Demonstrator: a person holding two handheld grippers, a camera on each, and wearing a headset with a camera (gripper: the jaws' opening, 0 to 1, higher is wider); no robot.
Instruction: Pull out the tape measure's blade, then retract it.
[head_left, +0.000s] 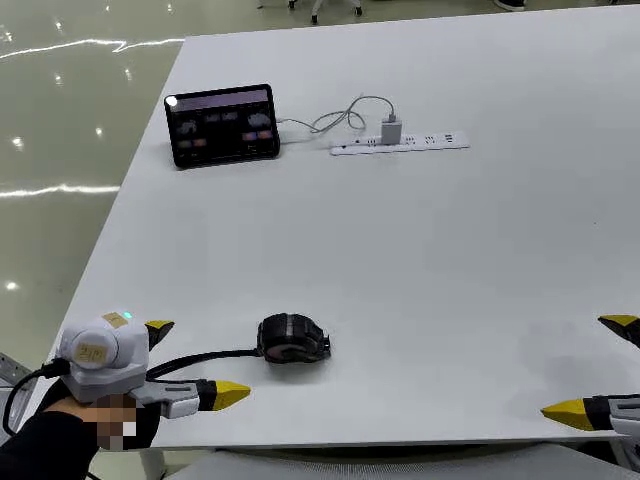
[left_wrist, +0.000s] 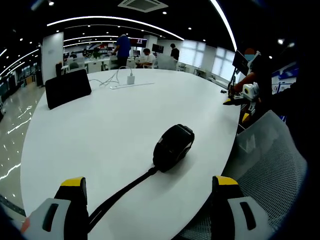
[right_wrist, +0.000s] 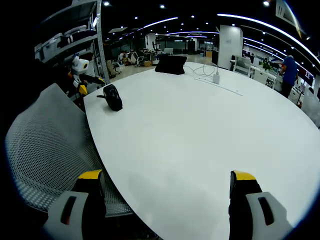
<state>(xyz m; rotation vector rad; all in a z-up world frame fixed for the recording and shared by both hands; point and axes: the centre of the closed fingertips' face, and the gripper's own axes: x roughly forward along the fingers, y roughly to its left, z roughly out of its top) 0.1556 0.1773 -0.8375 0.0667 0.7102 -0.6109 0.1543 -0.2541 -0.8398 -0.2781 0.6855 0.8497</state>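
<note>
Left gripper view has the left gripper (left_wrist: 150, 182), jaws wide, astride the strap (left_wrist: 120, 197), the tape measure (left_wrist: 173, 146) loose on the table (left_wrist: 100, 130) just beyond, so closing now likely grabs strap, not case, with the right gripper (head_left: 590, 365) equally wide, well apart.

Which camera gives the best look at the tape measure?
The left gripper view: the tape measure lies close and central. The head view shows it smaller from above; the right gripper view, tiny and distant.

The right gripper (head_left: 572, 365) was cut by the head view's edge; the tablet (head_left: 222, 124) was too small to read; the tape measure (head_left: 291, 338) had its strap (head_left: 205, 356) end hidden.
</note>
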